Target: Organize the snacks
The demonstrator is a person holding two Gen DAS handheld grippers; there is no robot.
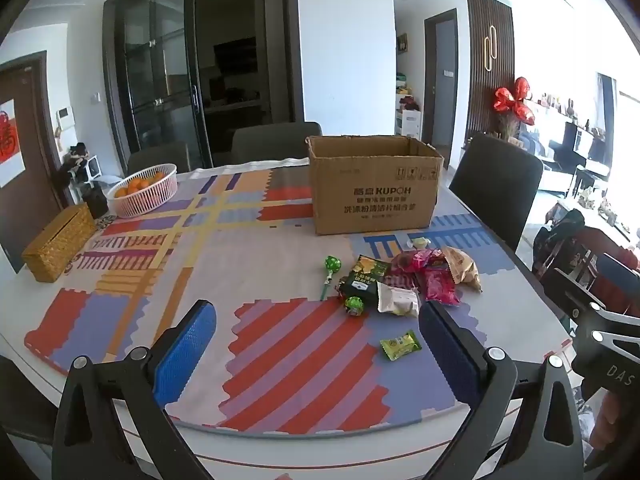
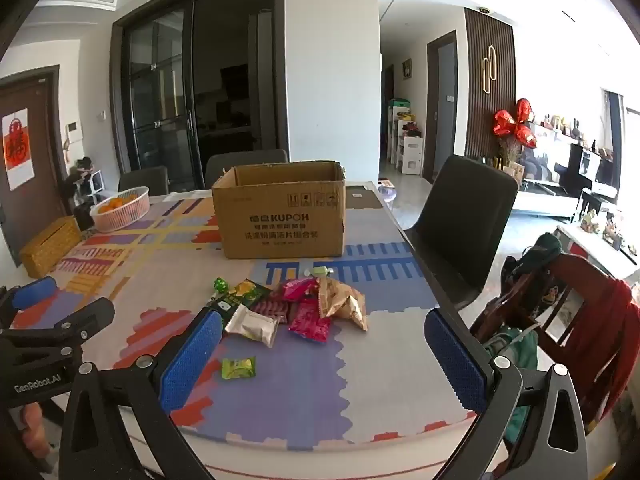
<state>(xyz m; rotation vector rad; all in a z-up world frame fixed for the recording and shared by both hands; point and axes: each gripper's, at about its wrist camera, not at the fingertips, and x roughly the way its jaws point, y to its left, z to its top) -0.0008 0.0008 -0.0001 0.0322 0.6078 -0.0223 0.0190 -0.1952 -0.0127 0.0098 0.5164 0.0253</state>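
Left gripper (image 1: 318, 344): jaws spread wide, nothing between them; hovering over the near table edge.
Right gripper (image 2: 324, 354): jaws likewise spread, empty.
Nearest snack: green candy packet (image 2: 238, 368), lying alone just ahead of the right gripper, at 6 o'clock from the pile.
Snack pile (image 2: 298, 306): pink packets, white sachet, dark green bag, tan bag, overlapping; two green lollipops (image 1: 333, 264) at its 9 o'clock side.
Cardboard box (image 2: 280, 216): open top, at 12 o'clock from the pile; contents not visible, probably empty.
Step judged: first pick.
Method: take the lone green packet first; approach flat, close across its short width, avoid dragging the mat (image 1: 280, 360).
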